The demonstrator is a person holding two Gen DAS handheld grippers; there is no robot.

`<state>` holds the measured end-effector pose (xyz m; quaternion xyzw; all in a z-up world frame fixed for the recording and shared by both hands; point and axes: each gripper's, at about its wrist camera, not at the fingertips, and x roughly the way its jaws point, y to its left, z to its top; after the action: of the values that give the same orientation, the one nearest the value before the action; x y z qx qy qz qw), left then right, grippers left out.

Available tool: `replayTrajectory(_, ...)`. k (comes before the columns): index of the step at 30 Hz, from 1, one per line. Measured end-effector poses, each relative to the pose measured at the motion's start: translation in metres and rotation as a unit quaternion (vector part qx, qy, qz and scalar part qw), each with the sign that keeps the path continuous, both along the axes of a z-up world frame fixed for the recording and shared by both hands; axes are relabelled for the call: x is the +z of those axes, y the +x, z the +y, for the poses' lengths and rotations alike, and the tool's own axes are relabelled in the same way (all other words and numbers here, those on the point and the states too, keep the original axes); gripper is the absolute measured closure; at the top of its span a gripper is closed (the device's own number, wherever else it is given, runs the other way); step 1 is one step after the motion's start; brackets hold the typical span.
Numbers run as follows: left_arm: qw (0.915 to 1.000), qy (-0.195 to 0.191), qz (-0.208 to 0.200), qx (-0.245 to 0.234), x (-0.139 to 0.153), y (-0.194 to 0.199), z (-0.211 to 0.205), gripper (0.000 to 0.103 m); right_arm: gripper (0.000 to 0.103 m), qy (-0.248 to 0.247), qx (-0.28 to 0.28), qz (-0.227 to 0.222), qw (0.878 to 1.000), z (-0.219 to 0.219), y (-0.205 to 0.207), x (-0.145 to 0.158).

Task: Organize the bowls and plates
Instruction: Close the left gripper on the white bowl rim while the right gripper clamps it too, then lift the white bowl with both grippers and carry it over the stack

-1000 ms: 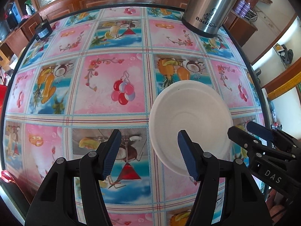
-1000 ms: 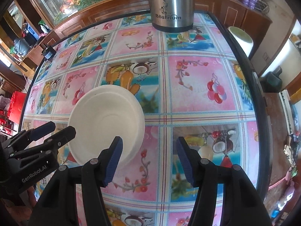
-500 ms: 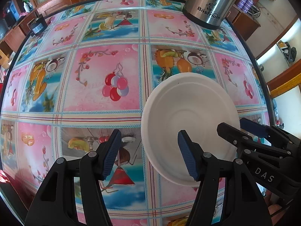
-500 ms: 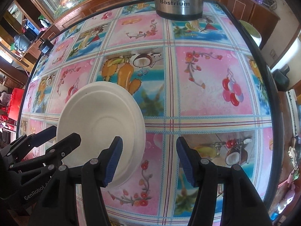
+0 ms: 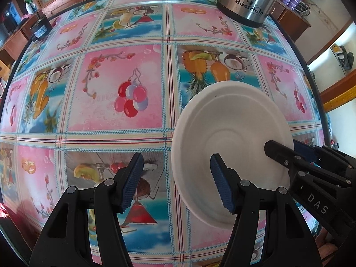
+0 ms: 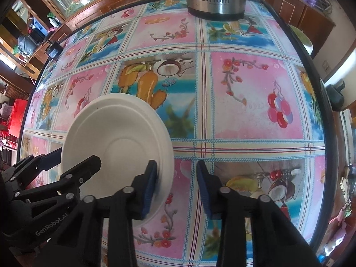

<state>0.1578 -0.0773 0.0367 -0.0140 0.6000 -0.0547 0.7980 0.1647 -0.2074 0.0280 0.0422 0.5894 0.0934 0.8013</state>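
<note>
A: What's around the white plate (image 5: 231, 138)?
B: It sits on a worktop (image 5: 115, 115) with fruit-and-flower oilcloth; the steel flask (image 5: 249, 0) stands beyond the plate, wooden cabinets behind.
A: The fingers?
B: Left gripper (image 5: 175, 182) gapes, released, straddling the plate's rim. Right gripper (image 6: 176, 187) is spread too; its left finger (image 6: 149, 187) overlaps the rim. Only its view shows a red bag (image 6: 16, 115).

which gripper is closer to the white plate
Both are at it, roughly equal. The left gripper is open, its right finger over the white plate at the near-left rim. The right gripper is open, its left finger over the near-right rim.
</note>
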Motion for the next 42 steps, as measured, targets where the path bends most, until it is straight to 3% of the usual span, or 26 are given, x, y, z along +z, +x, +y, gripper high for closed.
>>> replayTrajectory(2, 1.0000, -0.001, 0.000, -0.001, -0.001, 0.000, 0.000, 0.041, 0.079, 0.001, 0.001, -0.002, 1.000, 0.000, 0.000, 0.000)
replayTrajectory(4, 1.0000, -0.002, 0.001, -0.007, -0.003, 0.000, -0.001, 0.049, 0.087, 0.003, 0.004, 0.002, 1.000, 0.002, 0.000, -0.001)
replayTrajectory(6, 0.9999, -0.006, 0.004, -0.009, -0.004, -0.001, -0.001, 0.062, 0.088, 0.007, 0.003, 0.002, 1.000, 0.002, -0.001, 0.000)
replayTrajectory(8, 0.9999, -0.007, 0.003, -0.011, -0.005, -0.002, -0.001, 0.066, 0.090, 0.013, 0.002, 0.002, 1.000, 0.002, -0.002, 0.001)
replayTrajectory(9, 0.9999, -0.008, 0.003, -0.013, -0.004, -0.002, -0.001, 0.074, 0.090, 0.014, 0.003, 0.002, 1.000, 0.002, -0.003, 0.002)
replayTrajectory(17, 0.9996, -0.021, 0.007, -0.017, -0.001, -0.012, 0.008, 0.086, 0.091, 0.031, 0.005, 0.007, 0.999, 0.007, -0.014, 0.005)
replayTrajectory(29, 0.9995, -0.032, -0.001, 0.010, 0.019, -0.053, 0.066, 0.086, 0.092, 0.038, 0.038, -0.001, 0.999, 0.047, -0.042, 0.025)
replayTrajectory(42, 0.9939, -0.024, -0.040, 0.100, 0.071, -0.130, 0.191, 0.086, 0.091, 0.037, 0.139, -0.038, 0.989, 0.164, -0.086, 0.071)
